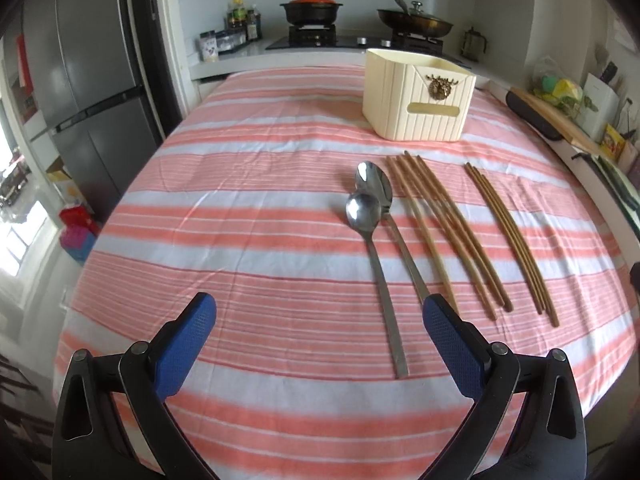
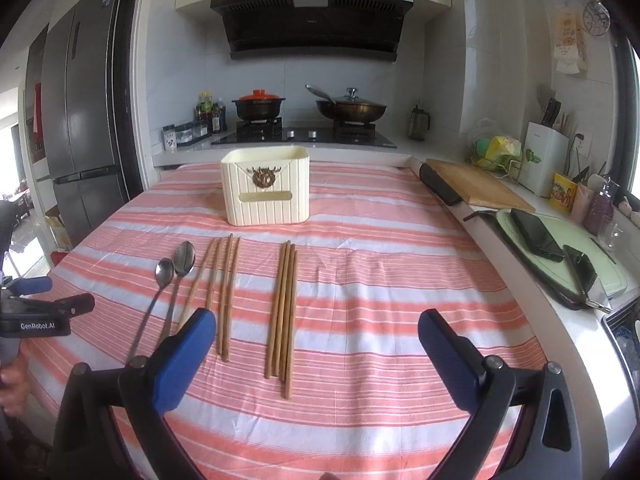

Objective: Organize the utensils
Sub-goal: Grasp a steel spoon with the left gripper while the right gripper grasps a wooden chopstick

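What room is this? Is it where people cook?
Yes, it looks like a home kitchen. There is a gas stove with a black pot and a pan on it, a range hood above, and a tall grey fridge at the left.

Left tool and right tool both hover, jaws spread wide.

Pink-and-white stripes run right across the tablecloth. Cream box, ribbed in vertical lines, with a bronze-brown emblem on its front. Two shiny silver spoons, then brown wooden chopsticks in two bunches. Each gripper, left and right, is black with textured blue pads. Behind, a black pot wears an orange lid.
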Demonstrator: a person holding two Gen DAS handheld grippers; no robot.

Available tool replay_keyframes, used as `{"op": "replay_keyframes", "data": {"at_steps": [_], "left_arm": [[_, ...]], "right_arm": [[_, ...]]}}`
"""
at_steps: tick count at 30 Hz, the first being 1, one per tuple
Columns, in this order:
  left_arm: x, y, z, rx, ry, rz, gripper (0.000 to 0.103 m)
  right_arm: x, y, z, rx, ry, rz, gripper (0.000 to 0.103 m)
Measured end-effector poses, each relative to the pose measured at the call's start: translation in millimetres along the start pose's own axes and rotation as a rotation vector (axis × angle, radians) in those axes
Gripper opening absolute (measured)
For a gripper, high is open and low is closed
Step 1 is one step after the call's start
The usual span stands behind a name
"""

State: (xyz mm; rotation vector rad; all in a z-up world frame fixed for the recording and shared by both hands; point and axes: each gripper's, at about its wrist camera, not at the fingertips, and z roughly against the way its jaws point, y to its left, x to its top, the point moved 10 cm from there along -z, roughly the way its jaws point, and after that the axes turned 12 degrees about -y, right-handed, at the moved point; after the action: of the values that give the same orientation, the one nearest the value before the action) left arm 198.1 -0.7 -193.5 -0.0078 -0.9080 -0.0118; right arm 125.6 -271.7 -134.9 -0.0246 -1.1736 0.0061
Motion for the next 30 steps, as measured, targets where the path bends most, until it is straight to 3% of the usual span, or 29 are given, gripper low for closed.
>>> {"op": "replay_keyframes", "data": {"at_steps": [8, 17, 26, 30], "left_arm": [[-13.4, -6.4, -60.7, 0.066, 0.092, -0.011, 0.103], [-27.4, -4.3, -78.2, 0.098, 0.135, -0.030, 0.103], [-23.9, 2.5, -85.6, 0.088, 0.133, -0.033, 0.103], [-20.0, 16.0, -88.1, 0.114, 0.131, -0.052, 0.103]], "right_arm": [[-38.7, 0.1, -89.5, 0.059, 0.188, 0.111, 0.102], [-65.1, -12.4, -145.4, 0.039, 0.335, 0.134, 0.102], [-73.3, -20.2, -164.2, 0.025, 0.387, 0.111, 0.102], [-67.7, -15.7, -169.2, 0.017, 0.388, 0.167, 0.101]]}}
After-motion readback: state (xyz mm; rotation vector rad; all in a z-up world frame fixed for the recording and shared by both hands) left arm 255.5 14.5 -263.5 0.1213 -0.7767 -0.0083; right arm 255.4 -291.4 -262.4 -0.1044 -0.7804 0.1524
